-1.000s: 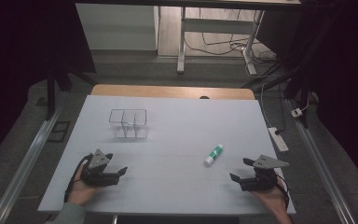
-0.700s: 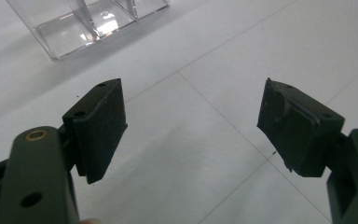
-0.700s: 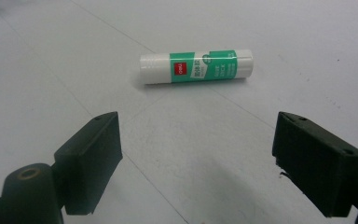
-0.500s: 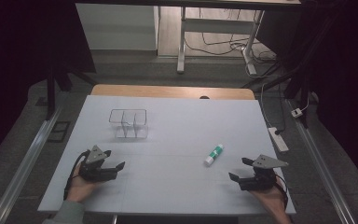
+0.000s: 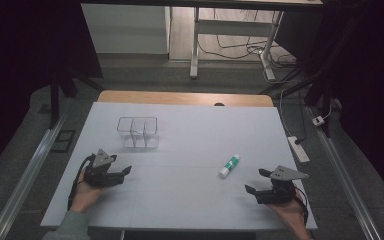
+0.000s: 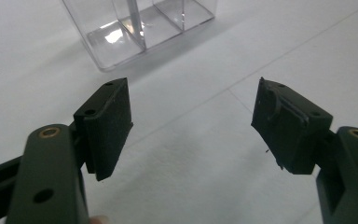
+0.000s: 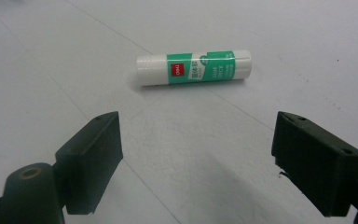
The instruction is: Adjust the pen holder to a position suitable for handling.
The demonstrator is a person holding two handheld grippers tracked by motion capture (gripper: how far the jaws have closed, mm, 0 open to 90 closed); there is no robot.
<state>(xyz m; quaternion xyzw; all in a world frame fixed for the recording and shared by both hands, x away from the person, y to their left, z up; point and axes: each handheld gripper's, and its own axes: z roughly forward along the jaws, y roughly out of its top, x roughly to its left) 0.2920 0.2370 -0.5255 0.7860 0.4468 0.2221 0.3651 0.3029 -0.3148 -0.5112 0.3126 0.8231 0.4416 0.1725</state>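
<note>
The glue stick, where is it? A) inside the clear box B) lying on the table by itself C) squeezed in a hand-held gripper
B: the glue stick lies flat on the table, ahead of the open right hand-held gripper, touching nothing.

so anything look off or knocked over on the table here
Little stands out. The glue stick lies on its side, cap on, nothing spilled. The clear divided box stands upright and empty. One pad of the left gripper looks frayed at its edge. Right gripper is open, holding nothing.
</note>
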